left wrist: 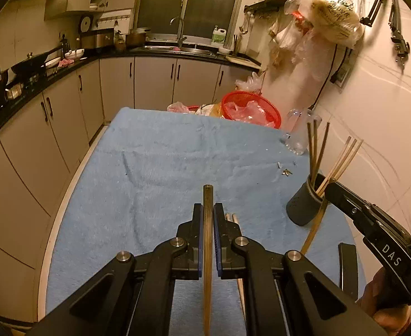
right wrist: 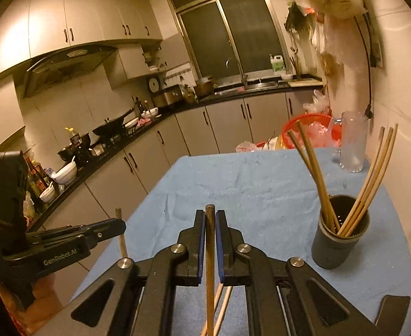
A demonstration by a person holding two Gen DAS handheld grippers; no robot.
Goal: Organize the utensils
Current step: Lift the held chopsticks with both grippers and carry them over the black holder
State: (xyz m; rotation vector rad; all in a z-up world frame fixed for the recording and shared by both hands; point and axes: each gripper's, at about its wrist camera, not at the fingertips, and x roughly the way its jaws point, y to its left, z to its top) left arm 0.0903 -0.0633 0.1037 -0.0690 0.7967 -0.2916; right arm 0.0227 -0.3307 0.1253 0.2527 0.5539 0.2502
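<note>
My left gripper is shut on a single wooden chopstick that stands upright between its pads, above the blue cloth. My right gripper is shut on another chopstick, also upright. A dark round holder with several chopsticks stands on the cloth to the right of the right gripper; it also shows in the left wrist view. The right gripper appears in the left wrist view close to the holder's rim. More chopsticks lie on the cloth below the grippers.
A clear glass and a red basket with plastic bags stand at the table's far end. Small bits of debris lie on the cloth. The wall runs along the right; a kitchen counter with pans runs along the left.
</note>
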